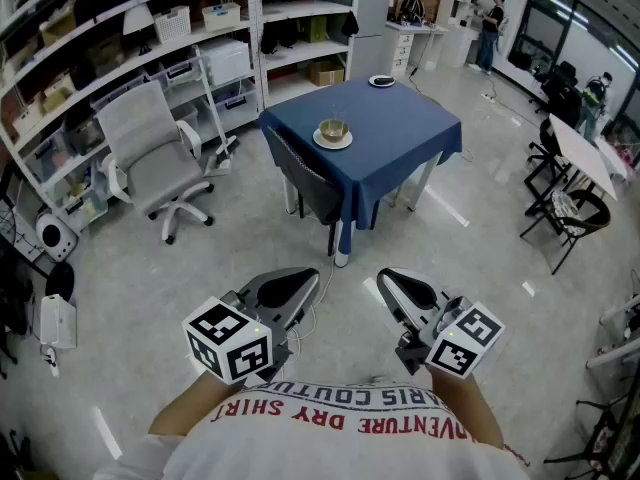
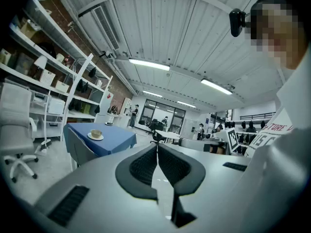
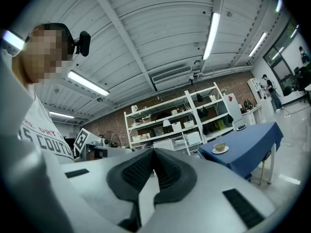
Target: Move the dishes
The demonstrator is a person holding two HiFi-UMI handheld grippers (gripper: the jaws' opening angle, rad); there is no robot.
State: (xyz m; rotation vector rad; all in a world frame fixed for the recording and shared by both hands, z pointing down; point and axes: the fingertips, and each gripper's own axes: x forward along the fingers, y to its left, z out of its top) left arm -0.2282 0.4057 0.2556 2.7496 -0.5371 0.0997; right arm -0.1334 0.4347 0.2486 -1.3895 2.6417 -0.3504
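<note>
Floor point(image 1: 470, 258) lies wide and bare between the person and the table point(image 1: 400, 138). The person holds both claws low and close to the body, well apart from the table. The left claw point(image 1: 300, 280) is closed tight with nothing in it. The right claw point(image 1: 392, 280) is closed tight too, also with nothing in it.

The table has a blue cloth that hangs over its edges. A cup point(image 1: 333, 128) sits on a saucer point(image 1: 333, 141), a bit in from the near left edge. A dark dish point(image 1: 381, 81) lies right by the far corner. A dark chair point(image 1: 305, 183) is pushed against the near left side. A white chair point(image 1: 150, 148) stands off to the left, near the shelves point(image 1: 120, 48). The table's right side has open floor beside it.
</note>
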